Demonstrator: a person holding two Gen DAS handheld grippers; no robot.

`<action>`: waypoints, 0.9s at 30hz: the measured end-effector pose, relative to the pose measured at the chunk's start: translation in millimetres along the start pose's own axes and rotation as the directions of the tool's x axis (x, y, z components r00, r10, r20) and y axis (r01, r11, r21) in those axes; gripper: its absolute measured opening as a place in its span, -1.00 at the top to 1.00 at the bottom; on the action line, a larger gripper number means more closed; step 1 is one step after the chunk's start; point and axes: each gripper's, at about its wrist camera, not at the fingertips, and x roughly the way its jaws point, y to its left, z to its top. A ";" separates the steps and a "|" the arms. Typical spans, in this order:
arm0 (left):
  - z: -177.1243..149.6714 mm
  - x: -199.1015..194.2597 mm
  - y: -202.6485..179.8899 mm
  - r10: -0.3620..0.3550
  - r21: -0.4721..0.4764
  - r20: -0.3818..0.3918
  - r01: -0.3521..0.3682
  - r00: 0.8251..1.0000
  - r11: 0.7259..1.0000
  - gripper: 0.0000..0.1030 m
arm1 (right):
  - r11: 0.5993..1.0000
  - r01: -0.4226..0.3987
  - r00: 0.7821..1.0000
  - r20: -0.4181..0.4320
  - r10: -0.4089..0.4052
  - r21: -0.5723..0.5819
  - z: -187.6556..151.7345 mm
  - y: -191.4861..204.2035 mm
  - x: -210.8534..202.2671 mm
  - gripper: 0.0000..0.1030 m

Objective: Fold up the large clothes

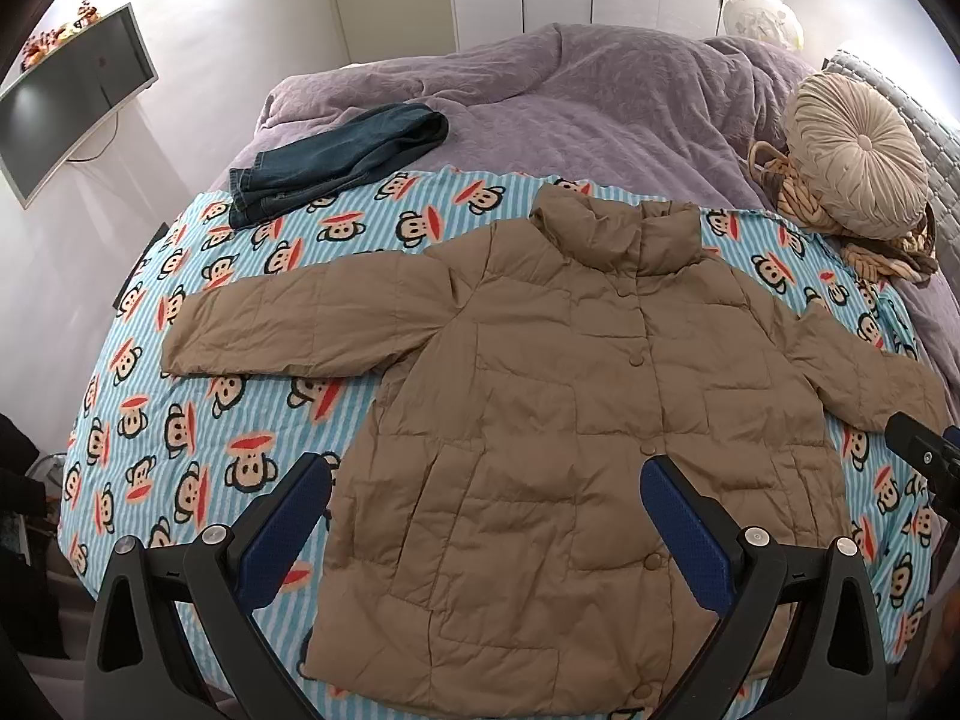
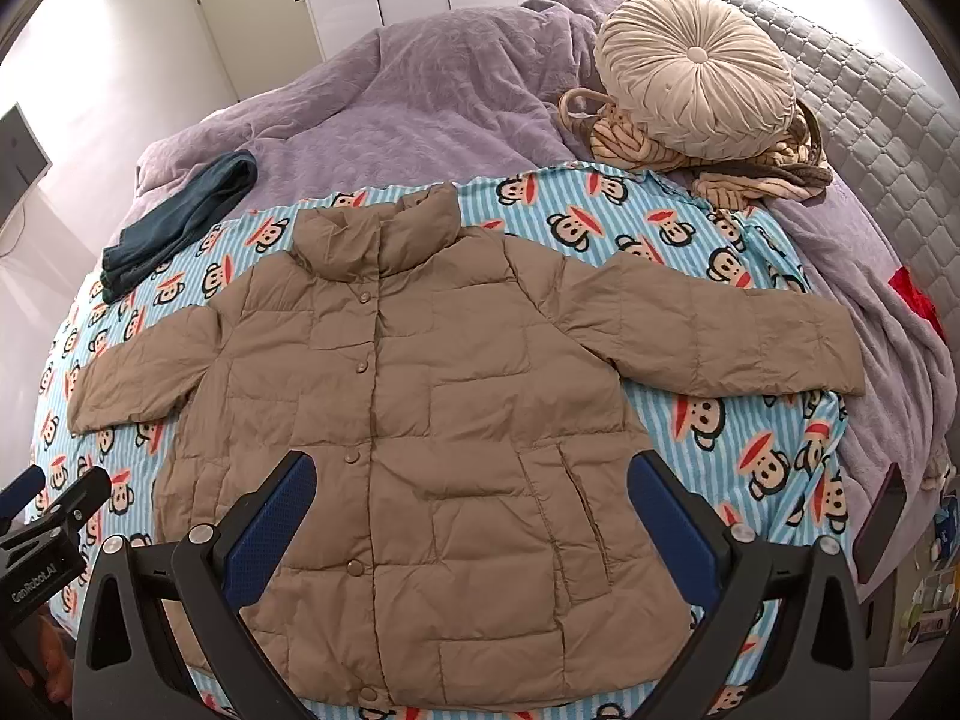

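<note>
A tan quilted puffer jacket [image 1: 540,420] is laid flat, front side up and snapped closed, on a light blue striped sheet printed with cartoon monkey faces [image 1: 180,420], which is spread over the near part of the bed. Both sleeves are stretched outward to the sides and the collar is turned toward the far end of the bed. The jacket's hem lies nearest the cameras.

The left tool [image 1: 486,516] is held above the lower part of the jacket with its blue-padded fingers [image 1: 300,510] spread wide apart and nothing between them. The right tool [image 2: 471,516] is likewise held over the lower jacket, released, with its fingers [image 2: 672,516] wide apart and nothing gripped.

A folded pair of dark blue denim jeans [image 1: 336,156] is seen at the far left edge of the sheet, partly on a rumpled lavender blanket [image 1: 570,96] that covers the rest of the bed. A round pleated beige cushion [image 2: 696,72] rests on a heap of striped beige fabric [image 2: 720,174] near the quilted grey headboard [image 2: 870,120]. A flat dark screen [image 1: 72,102] is mounted on the white wall at the left.
</note>
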 end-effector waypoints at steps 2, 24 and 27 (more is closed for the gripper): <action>0.1 0.4 0.0 0.000 0.000 -0.001 0.000 1.000 1.000 -1.00 | 1.000 -0.001 1.000 0.000 0.001 0.001 0.1 0.1 -0.1 -1.00; -4.9 1.4 3.6 0.003 0.000 -0.002 -0.003 1.000 1.000 -1.00 | 1.000 -0.001 1.000 -0.002 0.001 0.002 0.2 1.5 -0.3 -1.00; -4.9 1.3 3.5 0.003 0.000 -0.002 -0.003 1.000 1.000 -1.00 | 1.000 -0.002 1.000 -0.003 0.002 0.002 0.2 1.4 -0.2 -1.00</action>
